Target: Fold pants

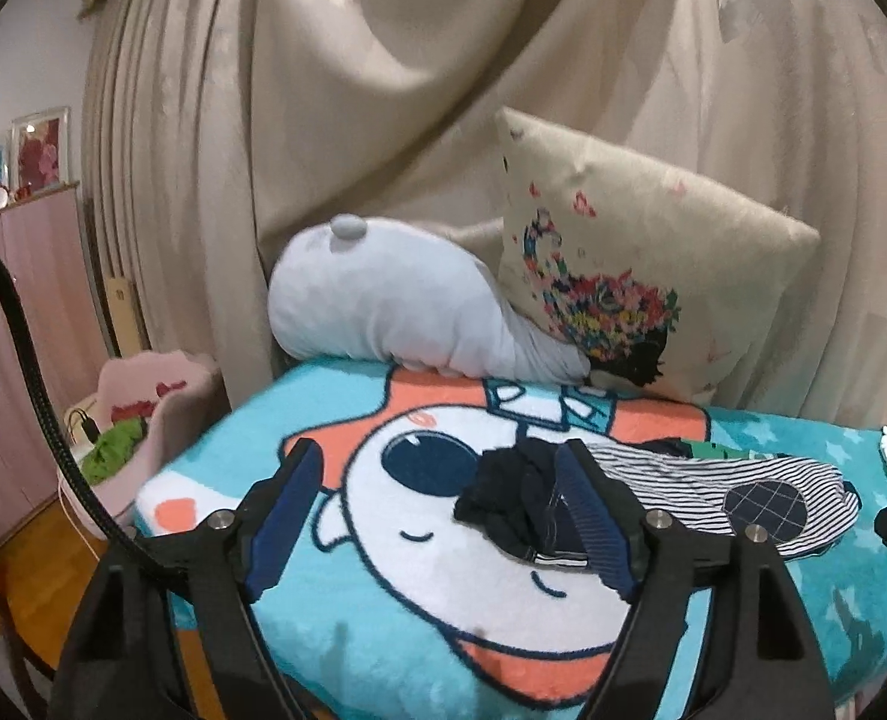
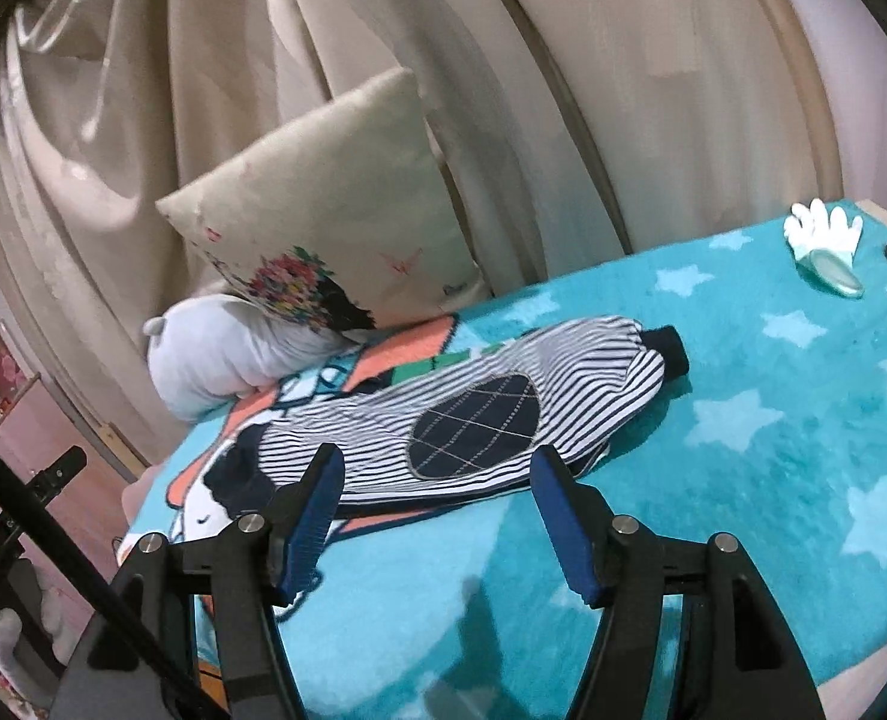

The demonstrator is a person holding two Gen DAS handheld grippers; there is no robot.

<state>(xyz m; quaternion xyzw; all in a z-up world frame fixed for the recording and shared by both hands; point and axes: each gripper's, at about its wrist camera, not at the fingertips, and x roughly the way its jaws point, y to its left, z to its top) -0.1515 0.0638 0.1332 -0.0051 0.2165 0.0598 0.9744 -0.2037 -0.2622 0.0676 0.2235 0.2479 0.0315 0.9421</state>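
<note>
Small striped navy-and-white pants point(image 2: 491, 396) with a dark quilted knee patch point(image 2: 473, 426) lie lengthwise on a turquoise cartoon blanket point(image 2: 773, 450). The dark cuff point(image 2: 671, 348) points far right and the dark waistband point(image 1: 515, 498) is bunched at the left. They also show in the left wrist view point(image 1: 713, 480). My left gripper point(image 1: 437, 510) is open above the blanket, its right finger just over the waistband. My right gripper point(image 2: 437, 516) is open and empty, hovering in front of the knee patch.
A floral cushion point(image 1: 635, 252) and a pale plush pillow point(image 1: 395, 306) lean on beige curtains at the back. A white glove point(image 2: 821, 234) lies at the blanket's far right. A pink basket point(image 1: 143, 420) stands on the floor left of the bed.
</note>
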